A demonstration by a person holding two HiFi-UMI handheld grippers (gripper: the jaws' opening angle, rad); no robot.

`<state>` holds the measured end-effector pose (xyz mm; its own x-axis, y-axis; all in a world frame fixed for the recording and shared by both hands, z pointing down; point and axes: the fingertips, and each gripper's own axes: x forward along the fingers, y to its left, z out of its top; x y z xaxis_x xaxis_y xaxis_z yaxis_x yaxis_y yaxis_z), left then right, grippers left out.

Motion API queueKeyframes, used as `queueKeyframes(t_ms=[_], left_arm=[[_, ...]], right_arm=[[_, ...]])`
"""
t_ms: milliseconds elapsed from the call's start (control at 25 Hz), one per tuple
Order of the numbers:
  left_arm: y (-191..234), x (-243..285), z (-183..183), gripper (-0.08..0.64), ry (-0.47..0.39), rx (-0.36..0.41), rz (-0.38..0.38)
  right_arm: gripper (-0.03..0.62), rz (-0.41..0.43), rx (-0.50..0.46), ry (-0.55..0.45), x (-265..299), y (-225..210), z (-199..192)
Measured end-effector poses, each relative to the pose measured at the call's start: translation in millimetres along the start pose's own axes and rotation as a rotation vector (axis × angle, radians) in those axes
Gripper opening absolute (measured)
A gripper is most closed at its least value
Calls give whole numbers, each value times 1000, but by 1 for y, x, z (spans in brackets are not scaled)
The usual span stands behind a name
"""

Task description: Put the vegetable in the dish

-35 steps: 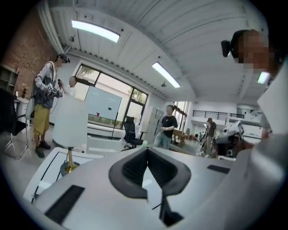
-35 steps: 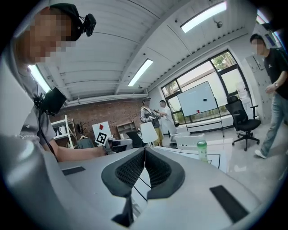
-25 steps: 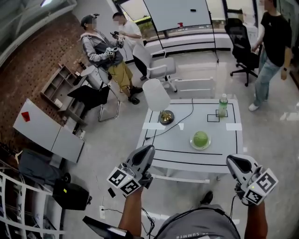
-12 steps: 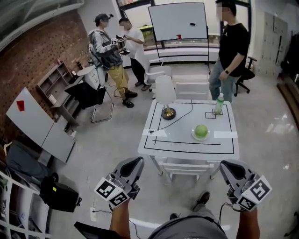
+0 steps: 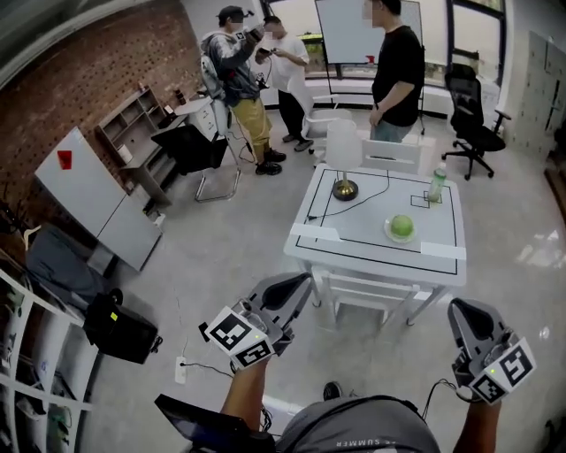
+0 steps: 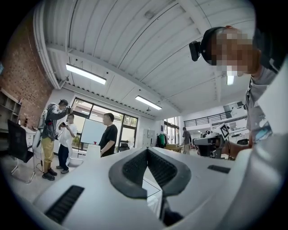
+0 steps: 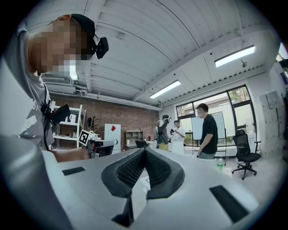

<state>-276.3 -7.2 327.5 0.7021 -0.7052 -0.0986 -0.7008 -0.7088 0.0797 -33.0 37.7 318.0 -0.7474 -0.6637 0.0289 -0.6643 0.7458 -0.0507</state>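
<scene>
The room is an open office with a brick wall [image 5: 106, 71] off to my left and pale floor under me. A white table [image 5: 354, 232] stands ahead of both tools, well past their tips. On it the round green vegetable [image 5: 402, 225] already sits in the dish [image 5: 399, 240]. That puts it ahead and a little to the left of my right gripper [image 5: 463, 309], and ahead and to the right of my left gripper [image 5: 299, 284]. Neither tool is near it.

My left gripper's jaws are pressed together with nothing between them, and my right gripper's jaws are the same: pads meeting, empty. Both tools point about level, toward the table.

Further back on the table, beyond the dish, stands a green-capped bottle [image 5: 436, 183]. Behind the table a person in a black shirt [image 5: 395, 62] stands, with two more people [image 5: 256, 62] to the left and a whiteboard [image 5: 349, 26] at the back wall.
</scene>
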Motion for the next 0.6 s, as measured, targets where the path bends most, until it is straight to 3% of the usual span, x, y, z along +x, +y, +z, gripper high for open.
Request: queueKeyframes(t_ms=[400, 600], left_arm=[[-87, 29, -21, 6, 53, 6, -65], [-111, 39, -19, 6, 48, 6, -61]], right_arm=[[5, 9, 46, 16, -72, -5, -14], [5, 13, 47, 8, -97, -11, -15]])
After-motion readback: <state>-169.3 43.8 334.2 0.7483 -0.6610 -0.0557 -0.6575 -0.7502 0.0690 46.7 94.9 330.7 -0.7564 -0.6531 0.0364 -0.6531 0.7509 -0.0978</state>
